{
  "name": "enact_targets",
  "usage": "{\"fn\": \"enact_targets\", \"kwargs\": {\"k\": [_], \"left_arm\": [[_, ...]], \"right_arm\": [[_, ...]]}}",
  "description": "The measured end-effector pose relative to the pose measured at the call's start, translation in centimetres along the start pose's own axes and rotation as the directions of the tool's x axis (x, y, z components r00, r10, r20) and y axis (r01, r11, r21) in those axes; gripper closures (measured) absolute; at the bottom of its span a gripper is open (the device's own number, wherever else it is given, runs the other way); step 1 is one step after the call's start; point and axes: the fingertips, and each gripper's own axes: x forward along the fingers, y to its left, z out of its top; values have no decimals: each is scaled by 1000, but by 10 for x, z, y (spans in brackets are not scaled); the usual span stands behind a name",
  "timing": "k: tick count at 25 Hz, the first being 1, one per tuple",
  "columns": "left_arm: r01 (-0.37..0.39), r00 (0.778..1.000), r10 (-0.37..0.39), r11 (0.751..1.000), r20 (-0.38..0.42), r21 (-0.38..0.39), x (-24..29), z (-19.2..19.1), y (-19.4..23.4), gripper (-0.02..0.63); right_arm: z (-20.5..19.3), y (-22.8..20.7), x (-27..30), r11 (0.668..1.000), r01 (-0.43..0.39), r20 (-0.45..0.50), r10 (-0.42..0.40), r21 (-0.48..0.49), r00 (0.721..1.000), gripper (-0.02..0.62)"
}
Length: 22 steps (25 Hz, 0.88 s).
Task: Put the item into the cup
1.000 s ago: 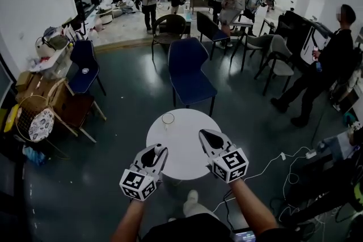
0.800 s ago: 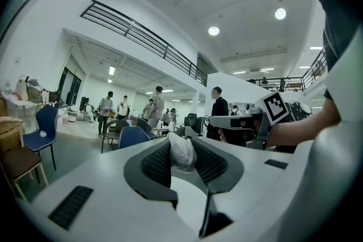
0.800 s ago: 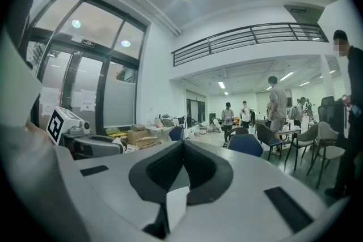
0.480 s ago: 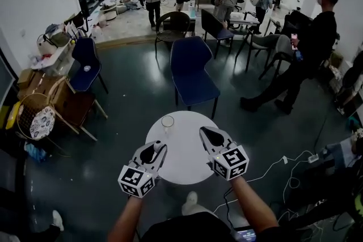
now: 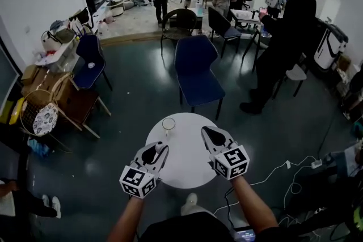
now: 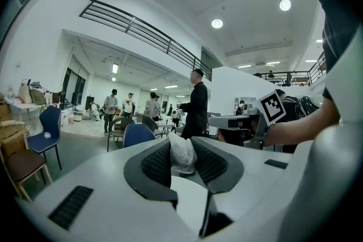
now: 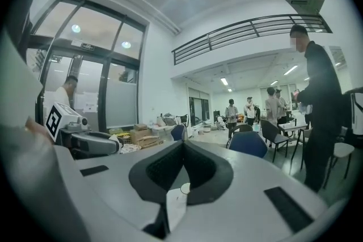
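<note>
A clear empty cup (image 5: 168, 124) stands upright on the far left part of the round white table (image 5: 184, 164). My left gripper (image 5: 160, 148) hovers over the table's near left edge, a little short of the cup. In the left gripper view it (image 6: 182, 143) is shut on a small crumpled white item (image 6: 182, 157) pinched between its dark pads. My right gripper (image 5: 207, 132) hangs over the table's right side, level with the cup and to its right. In the right gripper view its (image 7: 182, 147) fingertips meet with nothing between them.
A blue chair (image 5: 195, 71) stands just beyond the table. A person in black (image 5: 286, 37) stands at the right rear, with more people and chairs further back. A brown chair (image 5: 76, 106) and clutter line the left. Cables (image 5: 283, 166) lie on the floor at right.
Both grippers hold the same pose over the table's near edge while the whole view has crept forward. The person in black has walked nearer, from the far right toward the chairs.
</note>
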Motion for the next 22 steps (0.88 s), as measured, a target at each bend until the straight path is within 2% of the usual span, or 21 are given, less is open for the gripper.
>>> {"fn": "enact_targets", "kwargs": {"k": [10,22], "left_arm": [[-61,998,61,998,-12,-11,16,-3,14,499],[-89,995,88,995,-38,-39,34,-30,17,499]], "right_arm": [[-3,-23,19,999,-32,-5,32,-6,999,578],[-28,-47,24,999,-37,-33,37,7,999,578]]}}
